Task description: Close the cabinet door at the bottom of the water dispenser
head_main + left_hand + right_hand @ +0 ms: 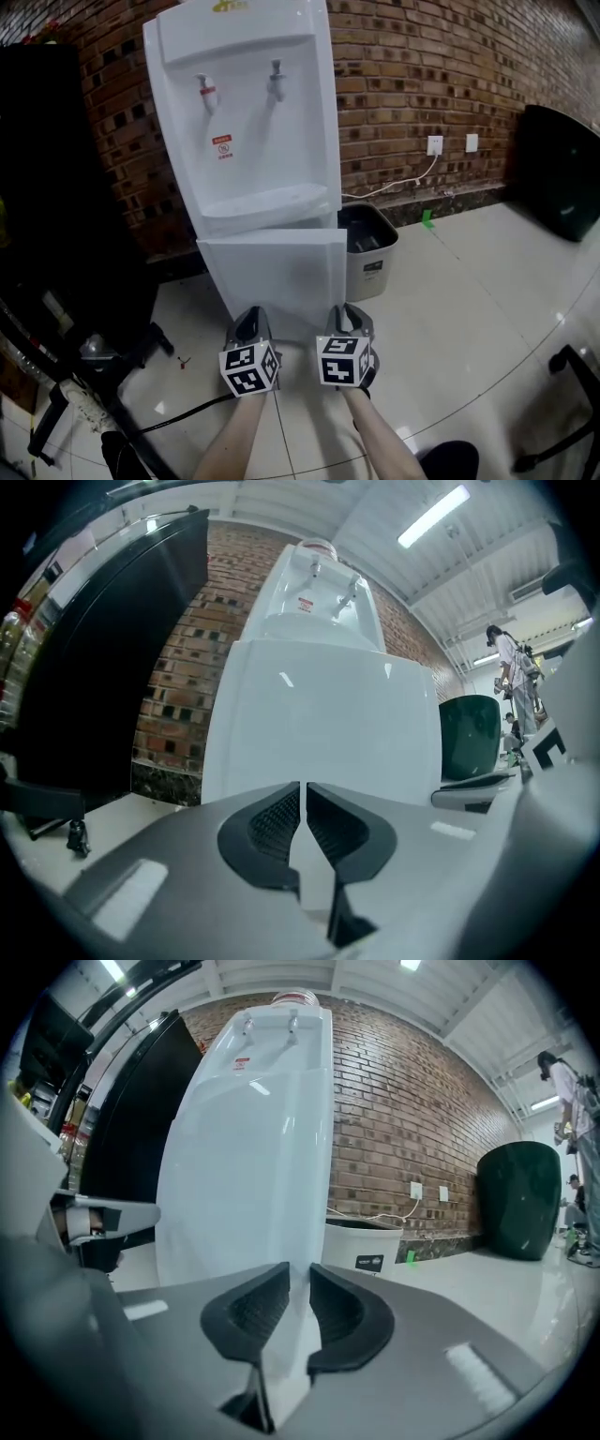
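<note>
The white water dispenser (pixel 253 112) stands against the brick wall. Its bottom cabinet door (pixel 272 272) sits a little proud of the body and looks slightly ajar on the right. Both grippers are held low and level just in front of the door, side by side. The left gripper (pixel 249 317) faces the door's left half; its jaws (pixel 302 794) are together with only a hairline slit and nothing held. The right gripper (pixel 346 312) faces the door's right edge (pixel 314 1194); its jaws (pixel 300 1279) stand narrowly apart and hold nothing. Whether either one touches the door is unclear.
A grey waste bin (pixel 367 246) stands right of the dispenser. A tall black cabinet (pixel 56 187) is on its left. A power strip and cable (pixel 84 403) lie on the tiled floor at left. A dark green bin (pixel 562 169) and a standing person (pixel 511 667) are off right.
</note>
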